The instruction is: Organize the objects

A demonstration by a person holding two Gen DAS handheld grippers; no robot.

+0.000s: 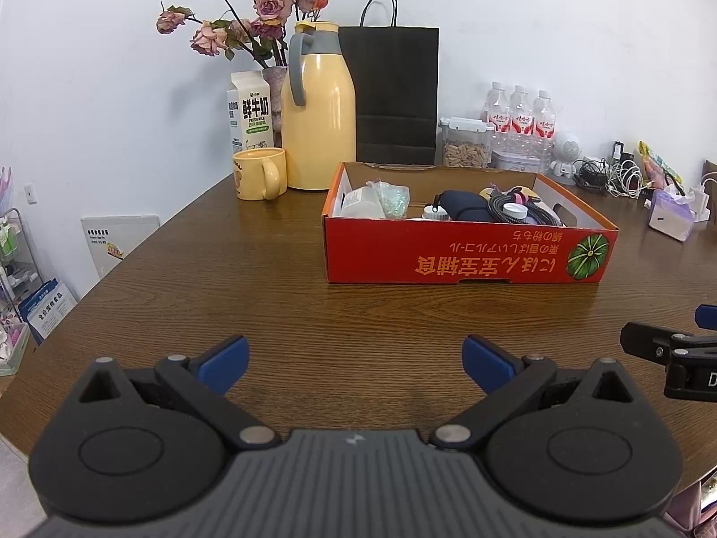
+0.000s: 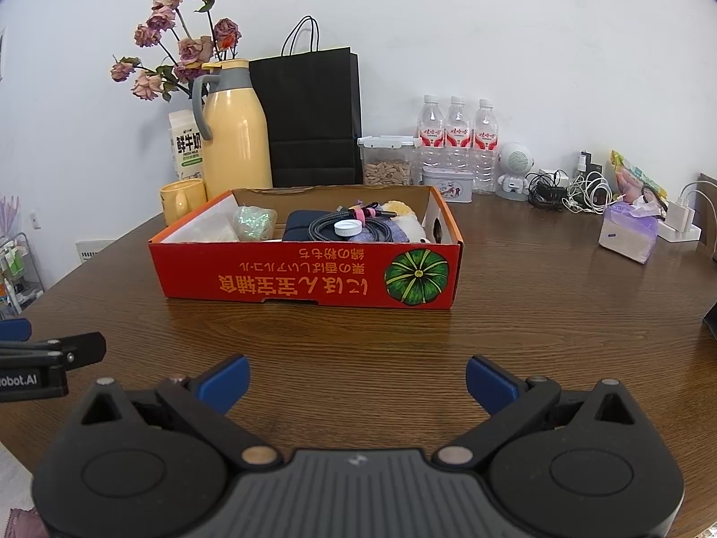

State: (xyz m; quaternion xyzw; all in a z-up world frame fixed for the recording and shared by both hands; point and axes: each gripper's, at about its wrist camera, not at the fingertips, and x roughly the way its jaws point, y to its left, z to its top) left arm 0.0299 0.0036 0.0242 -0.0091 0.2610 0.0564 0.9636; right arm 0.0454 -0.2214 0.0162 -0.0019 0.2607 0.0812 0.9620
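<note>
Red cardboard box (image 1: 466, 253) is sitting mid-frame on the wooden table (image 1: 269, 296), holding a coiled cable (image 2: 331, 224), a white-capped bottle (image 2: 348, 227) and a dark pouch (image 1: 461, 206). Left gripper (image 1: 354, 358) and right gripper (image 2: 356, 379) are hovering low in frame, both spread wide, gripping nothing.

My left gripper (image 1: 354, 365) has a matte black body, a ribbed grey centre plate, two round black hubs, silver pivot pins and blue fingertip pads (image 1: 226, 361). My right gripper (image 2: 356, 383) is built identically; seen from the left wrist, its black side carries white lettering and a screw.
</note>
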